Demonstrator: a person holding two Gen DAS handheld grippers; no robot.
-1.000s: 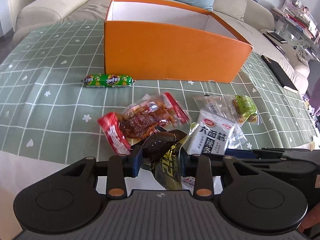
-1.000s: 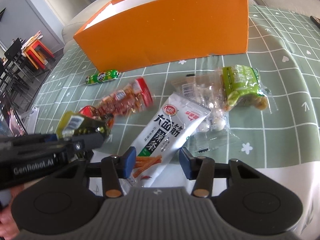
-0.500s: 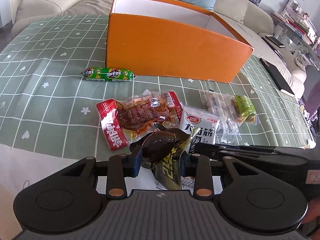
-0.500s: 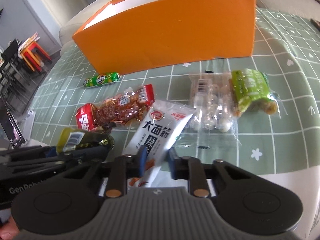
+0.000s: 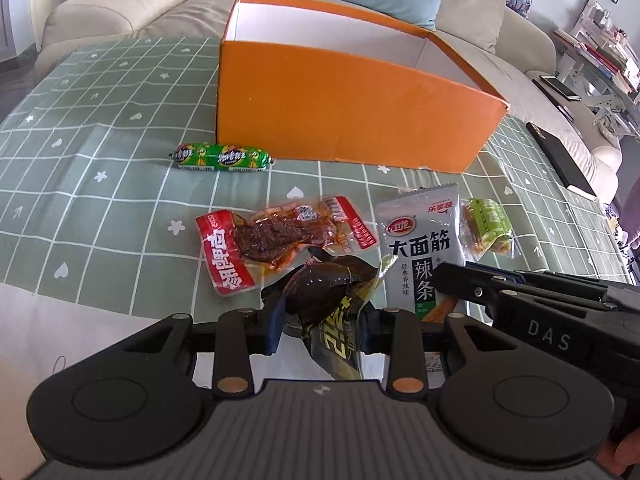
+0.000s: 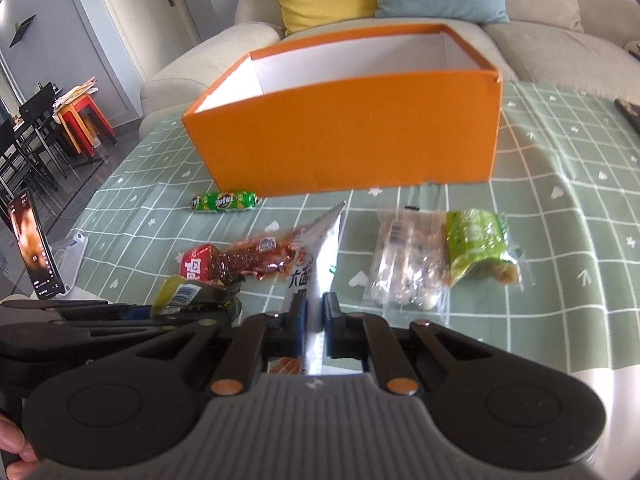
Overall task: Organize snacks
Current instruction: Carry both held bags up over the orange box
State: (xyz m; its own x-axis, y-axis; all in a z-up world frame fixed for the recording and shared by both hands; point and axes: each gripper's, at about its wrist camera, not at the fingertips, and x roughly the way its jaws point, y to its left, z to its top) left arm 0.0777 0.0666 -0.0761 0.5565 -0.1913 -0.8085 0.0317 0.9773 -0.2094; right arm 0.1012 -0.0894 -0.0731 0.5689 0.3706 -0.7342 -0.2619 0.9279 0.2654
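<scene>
My left gripper (image 5: 320,328) is shut on a dark brown and yellow snack packet (image 5: 332,300), held just above the table's near edge. My right gripper (image 6: 314,320) is shut on the lower end of a white spicy-strip packet (image 6: 320,264), lifted and turned on edge; the packet also shows in the left wrist view (image 5: 420,248). The open orange box (image 5: 352,120) stands behind the snacks, its inside white; it also shows in the right wrist view (image 6: 352,136). On the green checked cloth lie a red meat packet (image 5: 272,240), a green sausage (image 5: 222,157), a clear packet (image 6: 404,264) and a green-wrapped snack (image 6: 476,248).
A beige sofa (image 5: 120,8) with yellow and blue cushions runs behind the table. A dark flat device (image 5: 560,158) lies at the cloth's right edge. A phone on a stand (image 6: 36,248) sits at the left. Dining chairs (image 6: 36,132) stand farther left.
My right gripper has shut on the white packet and raised it, turning it on edge. My left gripper has kept hold of the dark packet and risen a little.
</scene>
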